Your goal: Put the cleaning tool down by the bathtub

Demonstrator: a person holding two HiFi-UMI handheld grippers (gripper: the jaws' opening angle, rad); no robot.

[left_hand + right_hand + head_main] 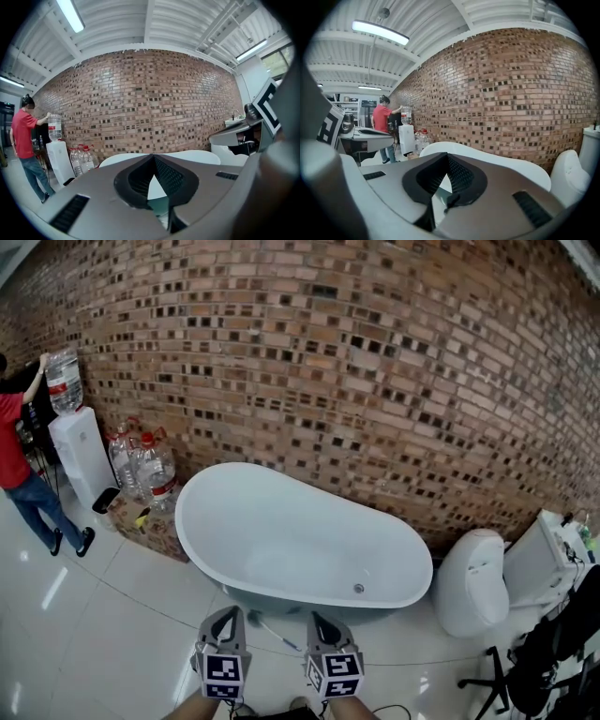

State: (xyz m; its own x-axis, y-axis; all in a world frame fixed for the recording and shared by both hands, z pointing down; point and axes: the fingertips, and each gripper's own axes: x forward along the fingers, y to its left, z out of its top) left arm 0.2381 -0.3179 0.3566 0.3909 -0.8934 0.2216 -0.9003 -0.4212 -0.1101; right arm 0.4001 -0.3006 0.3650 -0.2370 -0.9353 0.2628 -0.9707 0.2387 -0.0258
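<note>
A white oval bathtub (281, 526) stands against the brick wall, and its rim (201, 154) (497, 164) shows over the jaws in both gripper views. A thin white-and-blue cleaning tool (278, 635) lies on the floor by the tub's near side, between my two grippers. My left gripper (228, 613) (152, 159) is shut and holds nothing. Beside it my right gripper (320, 619) (446, 157) is shut and also empty. Both hover low over the floor and point at the tub.
A white toilet (473, 582) sits right of the tub, with black equipment (539, 662) past it. A water dispenser (80, 451) and large water bottles (150, 465) stand at the left. A person in a red shirt (14, 460) is at the dispenser.
</note>
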